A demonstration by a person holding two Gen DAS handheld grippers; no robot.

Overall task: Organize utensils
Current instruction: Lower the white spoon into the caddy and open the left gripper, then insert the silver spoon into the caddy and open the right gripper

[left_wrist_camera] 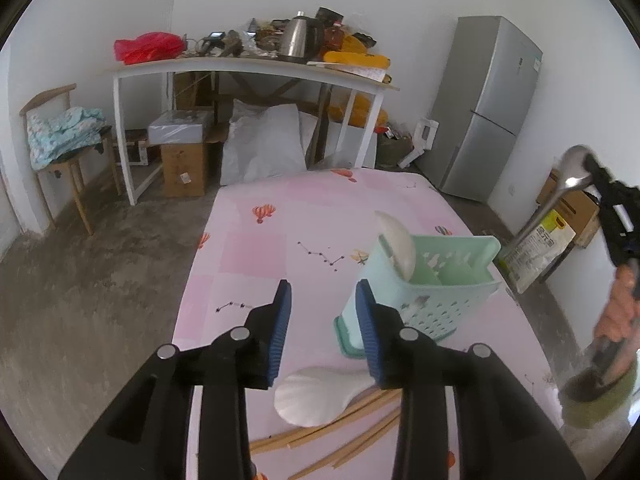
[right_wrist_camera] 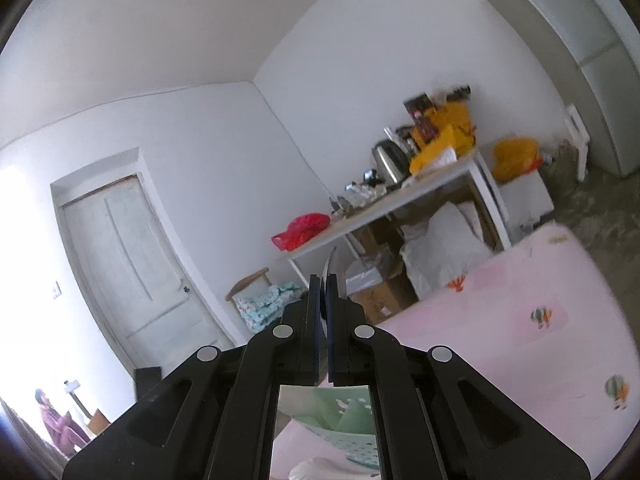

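Observation:
A mint-green slotted utensil caddy [left_wrist_camera: 436, 284] stands on the pink bed sheet [left_wrist_camera: 256, 248], with a white rice paddle [left_wrist_camera: 394, 246] upright in it. My left gripper [left_wrist_camera: 323, 286] is open, nothing between its blue pads, just left of the caddy. Below it lie a second white paddle [left_wrist_camera: 316, 398] and several wooden chopsticks [left_wrist_camera: 352, 428]. At the right, my right gripper [left_wrist_camera: 591, 178] is shut on a metal spoon [left_wrist_camera: 552, 204], held above the caddy's right side. In the right wrist view the right gripper [right_wrist_camera: 323, 280] clamps the spoon [right_wrist_camera: 332, 262] edge-on; the caddy [right_wrist_camera: 340, 412] shows below.
A white table [left_wrist_camera: 256, 66] holds a kettle [left_wrist_camera: 298, 38], a red bag [left_wrist_camera: 148, 46] and clutter. Boxes and a white sack sit under it. A grey fridge [left_wrist_camera: 488, 108] stands right, a chair with cloth [left_wrist_camera: 64, 140] left. A person [right_wrist_camera: 60, 424] sits far off by the door.

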